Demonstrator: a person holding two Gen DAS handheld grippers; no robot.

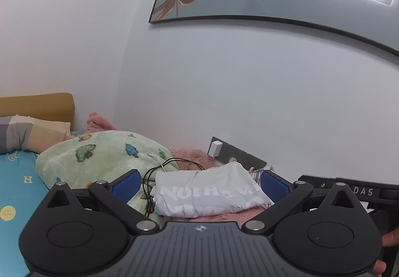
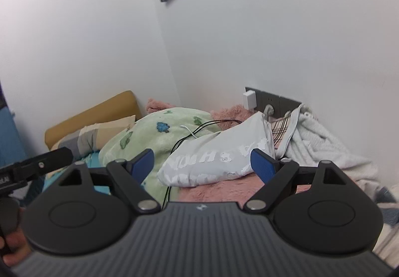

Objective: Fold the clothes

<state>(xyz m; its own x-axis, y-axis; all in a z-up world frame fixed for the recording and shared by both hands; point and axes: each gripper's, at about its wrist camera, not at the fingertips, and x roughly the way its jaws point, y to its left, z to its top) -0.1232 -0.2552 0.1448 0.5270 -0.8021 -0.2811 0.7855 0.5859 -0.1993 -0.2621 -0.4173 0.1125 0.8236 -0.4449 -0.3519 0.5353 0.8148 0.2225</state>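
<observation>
A folded pale grey T-shirt with white lettering (image 1: 209, 192) lies on a pink fluffy blanket (image 1: 224, 216) on the bed, straight ahead of both grippers. It also shows in the right wrist view (image 2: 214, 159). My left gripper (image 1: 199, 182) is open and empty, its blue pads (image 1: 124, 184) wide apart just short of the shirt. My right gripper (image 2: 202, 163) is open and empty too, close in front of the shirt. The right gripper's body shows at the right edge of the left wrist view (image 1: 361, 192).
A green patterned blanket (image 1: 99, 159) is heaped left of the shirt, with black and white cables (image 1: 159, 169) across it. A wall socket with a white charger (image 2: 249, 100) is behind. A white towel and plaid cloth (image 2: 319, 139) lie to the right. Pillows (image 1: 30, 132) are far left.
</observation>
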